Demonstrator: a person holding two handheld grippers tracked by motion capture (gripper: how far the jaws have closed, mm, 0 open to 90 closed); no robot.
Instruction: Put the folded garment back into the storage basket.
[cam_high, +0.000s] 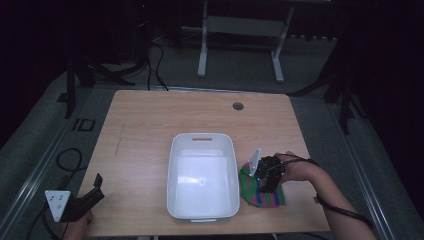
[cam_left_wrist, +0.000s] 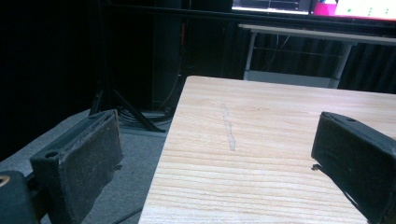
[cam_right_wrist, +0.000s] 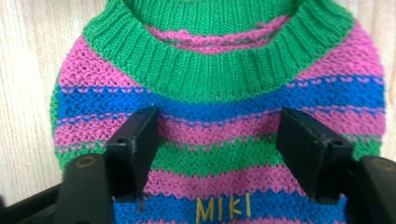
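The right gripper (cam_right_wrist: 217, 154) sits on the striped sweater (cam_right_wrist: 219, 84), jaws apart, perhaps touching; the left gripper (cam_left_wrist: 215, 158) gapes wide.

On my feed, the left gripper (cam_high: 97, 186) is a matte black tool with a grey three-cornered plate (cam_high: 57, 204) on top, dotted with small dark marks at its corners. Up close in its own view, its two jaws are thick black blocks with flat, dusty, scuffed pads (cam_left_wrist: 91, 163), and I can see a round screw hole in the top of each block. The right gripper (cam_high: 270, 182) is the same black build, carrying a pale grey plate (cam_high: 255, 161) seen edge-on. Its jaws are squared black blocks with small holes near the tips. A thin black cable (cam_high: 345, 212) trails along the bare right forearm.
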